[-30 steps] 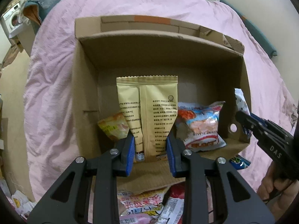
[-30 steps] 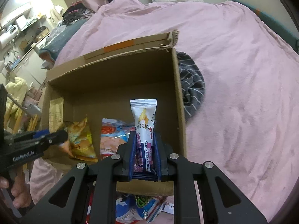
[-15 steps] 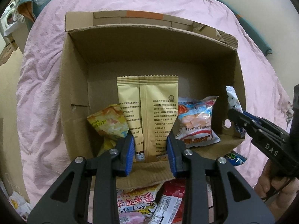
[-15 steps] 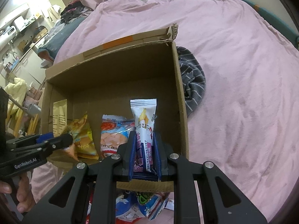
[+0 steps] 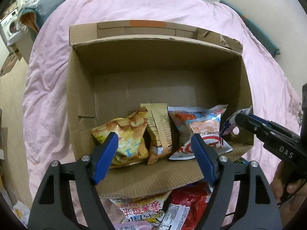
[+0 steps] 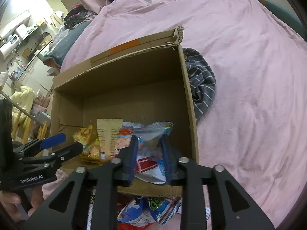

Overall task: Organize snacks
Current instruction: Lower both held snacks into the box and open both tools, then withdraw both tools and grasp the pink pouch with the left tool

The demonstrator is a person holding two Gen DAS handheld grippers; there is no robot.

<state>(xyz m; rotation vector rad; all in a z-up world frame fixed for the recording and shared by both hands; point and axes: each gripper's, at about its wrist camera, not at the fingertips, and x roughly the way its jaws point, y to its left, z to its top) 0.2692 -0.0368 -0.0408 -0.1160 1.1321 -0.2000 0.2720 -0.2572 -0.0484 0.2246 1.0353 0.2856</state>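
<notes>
A: Left gripper (image 5: 153, 153) has its fingers wide and empty, hovering at the box's (image 5: 80, 103) near wall. What about the right gripper (image 6: 148, 157)?

B: Its fingers straddle a pouch (image 6: 151, 134) at the box's 3 o'clock end; whether they grip or have let go, I cannot tell. I'd open fully, lift straight up, and avoid dragging the pouch out or tipping its neighbours.

A: So what's in the box, from 9 o'clock across?

B: Chip bag (image 5: 122, 136), then the tan packet (image 5: 159, 130) leaning against it, then the shrimp bag (image 5: 199, 130), then the pouch by the right wall. The far half looks bare.

A: More snacks (image 5: 153, 212) lie on the bed (image 5: 48, 57) at 6 o'clock, outside the box; those likely go next.
</notes>
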